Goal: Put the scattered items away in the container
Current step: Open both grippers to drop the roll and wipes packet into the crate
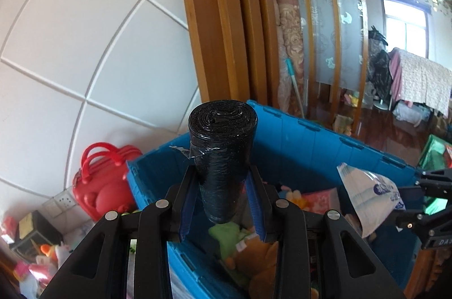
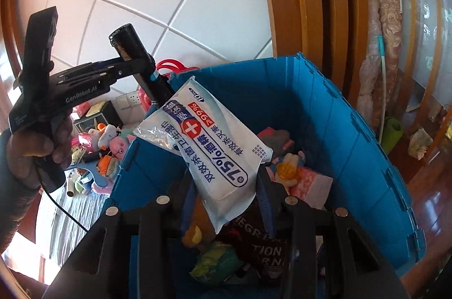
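My left gripper (image 1: 223, 183) is shut on a black roll of bin bags (image 1: 221, 155) and holds it upright above the near rim of the blue crate (image 1: 310, 146). In the right wrist view the same roll (image 2: 138, 58) sits in the left gripper (image 2: 141, 67) over the crate's left wall. My right gripper (image 2: 226, 186) is shut on a white wet-wipes pack (image 2: 214, 149) with a red cross, held above the inside of the blue crate (image 2: 325, 115). The pack also shows in the left wrist view (image 1: 364, 194). Soft toys and cloths lie inside the crate.
A red handbag (image 1: 104, 180) stands against the white panelled wall left of the crate. Several small toys and boxes (image 2: 104, 140) are scattered on the surface to the crate's left. Wooden door frames (image 1: 226, 16) and a rolled rug (image 2: 384, 30) stand behind.
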Tool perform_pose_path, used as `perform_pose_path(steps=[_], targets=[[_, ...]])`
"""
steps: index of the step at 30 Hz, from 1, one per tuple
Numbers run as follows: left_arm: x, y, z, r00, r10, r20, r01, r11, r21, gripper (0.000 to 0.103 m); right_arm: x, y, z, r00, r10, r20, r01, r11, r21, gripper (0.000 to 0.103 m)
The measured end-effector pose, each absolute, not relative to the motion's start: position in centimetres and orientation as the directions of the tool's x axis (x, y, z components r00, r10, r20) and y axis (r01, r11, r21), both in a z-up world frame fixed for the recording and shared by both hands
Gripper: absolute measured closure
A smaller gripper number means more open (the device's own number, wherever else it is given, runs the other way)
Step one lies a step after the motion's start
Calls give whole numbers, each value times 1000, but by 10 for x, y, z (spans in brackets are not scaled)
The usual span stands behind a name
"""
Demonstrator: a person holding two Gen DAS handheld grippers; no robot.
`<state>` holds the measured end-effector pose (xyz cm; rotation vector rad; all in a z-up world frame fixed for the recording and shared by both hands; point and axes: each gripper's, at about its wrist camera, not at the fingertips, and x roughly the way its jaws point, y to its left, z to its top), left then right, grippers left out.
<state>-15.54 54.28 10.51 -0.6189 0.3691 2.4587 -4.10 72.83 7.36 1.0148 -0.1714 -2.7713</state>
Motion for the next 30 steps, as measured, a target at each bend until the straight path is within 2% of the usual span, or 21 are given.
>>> perform_pose_path(steps=[9, 11, 12, 13, 14, 15, 30], targets=[[-192, 572, 115, -739, 448, -503, -576, -808, 126, 67, -44, 745, 62, -731, -174, -660, 83, -982, 167, 64], [-199, 572, 119, -752, 434, -495, -552, -826, 114, 26, -46, 746, 59, -728, -154, -668, 76, -987, 144, 62], [-200, 568, 122, -773, 423, -472, -528, -843, 108, 0, -49, 745, 57, -722, -137, -679, 72, -990, 123, 55], [-199, 563, 126, -790, 421, -446, -512, -853, 101, 1, -51, 745, 54, -721, -109, -684, 57, -993, 99, 34], [-198, 560, 128, -789, 425, -443, -512, -854, 92, 1, -52, 746, 53, -730, -86, -678, 41, -996, 83, 20], [-199, 556, 129, -790, 422, -445, -508, -857, 88, 1, -52, 747, 54, -739, -77, -669, 33, -996, 79, 0], [-162, 475, 103, -810, 331, -484, -419, -904, 83, 1, -61, 714, 56, -739, -165, -653, 130, -986, 103, 0]])
